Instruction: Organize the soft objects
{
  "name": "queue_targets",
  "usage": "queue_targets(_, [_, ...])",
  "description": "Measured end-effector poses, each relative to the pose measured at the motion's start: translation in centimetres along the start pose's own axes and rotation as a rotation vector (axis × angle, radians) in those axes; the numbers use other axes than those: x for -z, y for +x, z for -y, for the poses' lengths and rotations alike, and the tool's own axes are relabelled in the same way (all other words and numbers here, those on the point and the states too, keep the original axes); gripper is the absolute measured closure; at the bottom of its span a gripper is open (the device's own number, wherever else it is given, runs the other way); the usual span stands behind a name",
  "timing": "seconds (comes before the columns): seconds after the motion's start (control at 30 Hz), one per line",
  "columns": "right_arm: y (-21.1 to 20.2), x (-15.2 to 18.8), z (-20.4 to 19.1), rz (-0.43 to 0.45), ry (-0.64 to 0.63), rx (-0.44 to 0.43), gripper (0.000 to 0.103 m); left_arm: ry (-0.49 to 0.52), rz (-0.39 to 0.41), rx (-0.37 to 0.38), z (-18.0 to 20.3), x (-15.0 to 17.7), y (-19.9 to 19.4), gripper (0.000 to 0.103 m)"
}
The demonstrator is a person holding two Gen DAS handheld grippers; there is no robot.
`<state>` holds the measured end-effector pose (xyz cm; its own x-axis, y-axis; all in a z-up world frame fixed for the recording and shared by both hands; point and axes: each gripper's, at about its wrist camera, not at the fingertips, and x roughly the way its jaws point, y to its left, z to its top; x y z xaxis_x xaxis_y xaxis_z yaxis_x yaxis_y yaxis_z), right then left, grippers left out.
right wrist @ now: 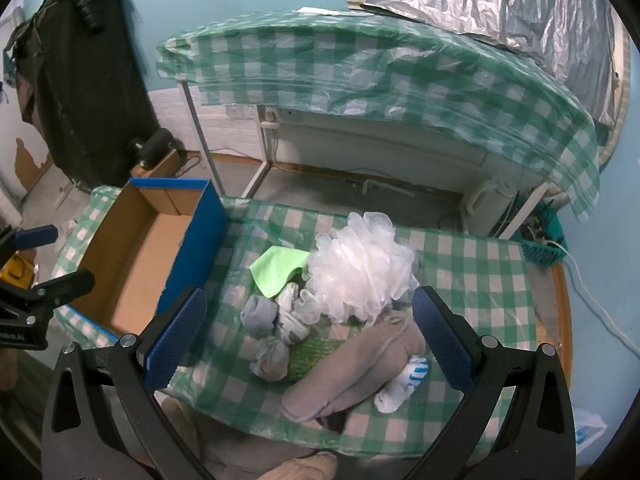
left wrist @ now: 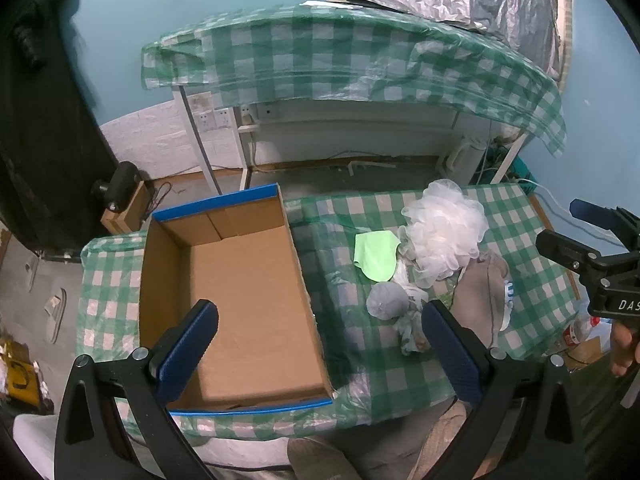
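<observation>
Two claws, both spread wide and holding nothing. Left claw [left wrist: 320, 336] hovers over the near end of the cardboard box [left wrist: 240, 300], one blue pad over the box floor, the other pad over the checked cloth near the pile. Box sits on the left part of the surface [left wrist: 520, 240], brown inside, blue rim, nothing in it. Right of the box, apart from its wall, lies the pile of soft things: green cloth [right wrist: 278, 270] at the left back, grey sock ball [right wrist: 260, 314] in front of it, small white-grey socks [right wrist: 294, 320] bunched beside that, another balled sock [right wrist: 272, 358] nearer the camera. White mesh bath pouf [right wrist: 360, 268] sits on the back of the pile, touching the green cloth and socks. Green knit piece [right wrist: 310, 354] peeks out under the beige mitten-like cloth [right wrist: 356, 364], which lies tilted across the front. White sock with blue stripes [right wrist: 400, 384] touches its right edge. Right claw [right wrist: 310, 336] hangs above this pile, pads either side of it, not touching. Right claw also shows at the right edge of the left view [left wrist: 580, 240], a hand [left wrist: 624, 348] on its grip.
</observation>
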<state>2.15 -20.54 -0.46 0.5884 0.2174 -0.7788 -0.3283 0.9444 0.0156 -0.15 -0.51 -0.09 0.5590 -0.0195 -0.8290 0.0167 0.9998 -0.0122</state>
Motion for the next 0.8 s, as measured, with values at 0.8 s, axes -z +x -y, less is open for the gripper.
queue_targets(0.8, [0.02,0.05,0.13,0.0,-0.005,-0.004,0.002,0.0,-0.006,0.002,0.09,0.26,0.22,0.0])
